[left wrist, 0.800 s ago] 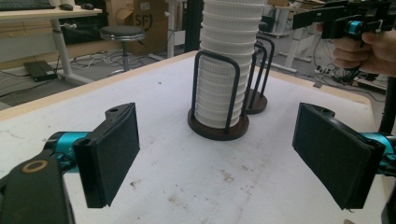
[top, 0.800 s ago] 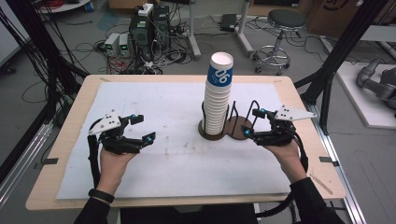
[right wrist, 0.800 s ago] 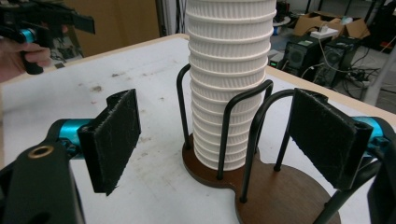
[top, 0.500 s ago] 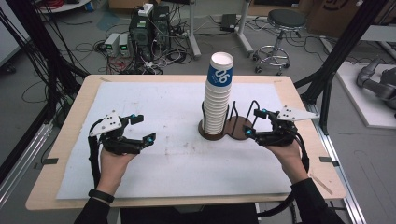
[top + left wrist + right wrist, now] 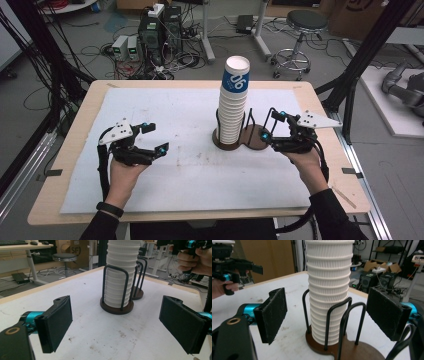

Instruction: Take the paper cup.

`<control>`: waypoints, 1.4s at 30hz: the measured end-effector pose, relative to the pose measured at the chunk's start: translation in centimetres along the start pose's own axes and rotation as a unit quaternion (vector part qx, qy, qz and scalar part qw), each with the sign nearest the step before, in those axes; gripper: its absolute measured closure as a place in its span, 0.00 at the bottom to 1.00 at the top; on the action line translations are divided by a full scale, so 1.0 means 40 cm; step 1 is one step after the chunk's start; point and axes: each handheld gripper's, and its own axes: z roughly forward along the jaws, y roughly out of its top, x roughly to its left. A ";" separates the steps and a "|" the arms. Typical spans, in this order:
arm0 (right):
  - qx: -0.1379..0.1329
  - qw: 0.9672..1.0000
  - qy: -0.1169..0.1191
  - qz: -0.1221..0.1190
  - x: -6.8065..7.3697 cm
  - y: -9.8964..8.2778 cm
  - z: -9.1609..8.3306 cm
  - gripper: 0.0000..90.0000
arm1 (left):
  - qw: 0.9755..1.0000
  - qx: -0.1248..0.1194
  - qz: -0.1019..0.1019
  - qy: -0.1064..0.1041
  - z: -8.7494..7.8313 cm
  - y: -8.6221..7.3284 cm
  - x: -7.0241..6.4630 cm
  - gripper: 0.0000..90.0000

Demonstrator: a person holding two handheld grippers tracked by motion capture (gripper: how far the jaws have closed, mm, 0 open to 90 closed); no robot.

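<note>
The counter (image 5: 75, 145), covered by a stained white sheet, filled the middle of the high view, and just right of its centre stood a double holder (image 5: 240, 141) with a dark round wooden base and black wire hoops. A tall stack of paper cups (image 5: 233, 102) rose from the holder's left ring, ribbed white sleeves topped by a cup with a blue band; the right ring sat empty. Such cups are likely light, thin-walled and easily crushed, nested snugly, so the top cup's upper wall just below the rim seems the place to pinch, gently. The right tool (image 5: 270, 127) hovered just right of the holder, its padded jaws wide apart and holding nothing. The left tool (image 5: 154, 137) rested at the lower left, well apart from the stack, jaws likewise spread and empty.
</note>
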 end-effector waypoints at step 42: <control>0.068 0.997 0.031 0.007 -0.044 0.120 0.243 0.16 | 1.000 0.011 -0.011 -0.026 0.024 -0.022 -0.007 0.12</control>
